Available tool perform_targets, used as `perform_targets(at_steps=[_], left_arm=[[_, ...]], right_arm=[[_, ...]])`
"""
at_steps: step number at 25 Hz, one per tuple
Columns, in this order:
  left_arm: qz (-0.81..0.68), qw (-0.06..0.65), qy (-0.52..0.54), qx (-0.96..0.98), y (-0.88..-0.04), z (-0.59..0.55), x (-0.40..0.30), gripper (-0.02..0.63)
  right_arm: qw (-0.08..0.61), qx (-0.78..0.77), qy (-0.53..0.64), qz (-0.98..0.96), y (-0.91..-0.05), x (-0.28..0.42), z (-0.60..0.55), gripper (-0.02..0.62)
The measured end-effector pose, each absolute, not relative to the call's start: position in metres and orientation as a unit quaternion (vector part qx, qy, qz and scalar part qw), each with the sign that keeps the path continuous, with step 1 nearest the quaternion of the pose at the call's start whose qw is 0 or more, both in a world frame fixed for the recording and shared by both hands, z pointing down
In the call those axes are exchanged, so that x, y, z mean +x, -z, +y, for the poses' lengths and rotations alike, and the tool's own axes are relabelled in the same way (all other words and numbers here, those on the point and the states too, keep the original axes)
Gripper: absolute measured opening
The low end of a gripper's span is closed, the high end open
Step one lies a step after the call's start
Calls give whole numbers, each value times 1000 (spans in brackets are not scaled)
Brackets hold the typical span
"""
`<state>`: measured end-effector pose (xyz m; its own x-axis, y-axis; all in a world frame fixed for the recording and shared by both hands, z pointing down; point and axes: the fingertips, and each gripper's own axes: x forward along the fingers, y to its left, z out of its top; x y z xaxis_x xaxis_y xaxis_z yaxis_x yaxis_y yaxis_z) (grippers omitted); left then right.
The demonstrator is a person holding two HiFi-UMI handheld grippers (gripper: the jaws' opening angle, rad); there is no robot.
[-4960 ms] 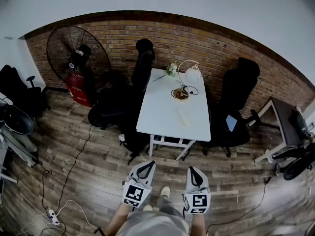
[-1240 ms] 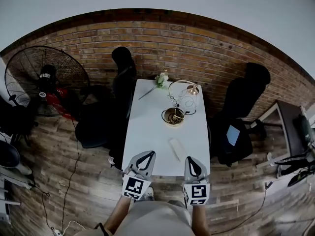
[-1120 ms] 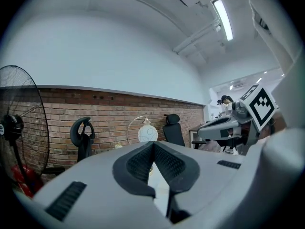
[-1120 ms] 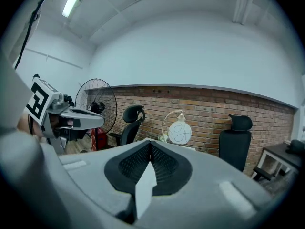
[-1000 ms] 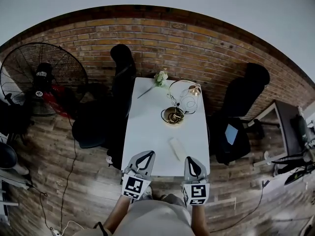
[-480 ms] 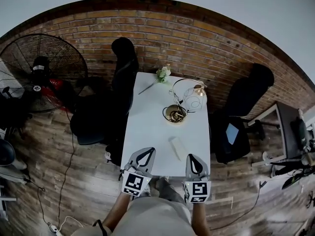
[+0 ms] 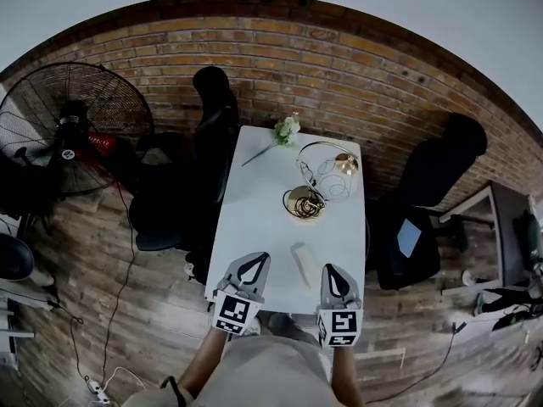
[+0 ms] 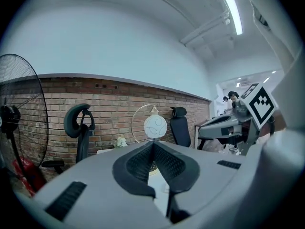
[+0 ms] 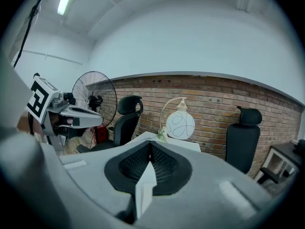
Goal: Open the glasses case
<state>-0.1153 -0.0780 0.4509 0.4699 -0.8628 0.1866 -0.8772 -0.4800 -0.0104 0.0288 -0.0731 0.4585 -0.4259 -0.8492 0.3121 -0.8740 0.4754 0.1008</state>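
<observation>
Nearest, left claw (image 7: 256,258): jaws together, empty, over the near edge of the desk (image 7: 254,202).
Right claw (image 7: 331,270): jaws together, empty, alongside the left one.
Glasses case (image 7: 301,263): white, flat on the desk between both claws, touching neither.
Lamp (image 7: 327,172): mid-desk, beyond the case.
Flower (image 7: 287,128): far end.
</observation>
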Motion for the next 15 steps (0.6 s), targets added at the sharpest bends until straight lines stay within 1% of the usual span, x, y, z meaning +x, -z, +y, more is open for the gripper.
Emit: perform_targets(at_steps=[6, 15], left_arm=[[-517, 53, -107, 848, -465, -108, -93, 2], [-523, 68, -147, 837, -496, -136, -69, 2]], right_arm=[[177, 494, -57, -849, -479, 53, -103, 6], [192, 453, -108, -864, -518, 62, -131, 5]])
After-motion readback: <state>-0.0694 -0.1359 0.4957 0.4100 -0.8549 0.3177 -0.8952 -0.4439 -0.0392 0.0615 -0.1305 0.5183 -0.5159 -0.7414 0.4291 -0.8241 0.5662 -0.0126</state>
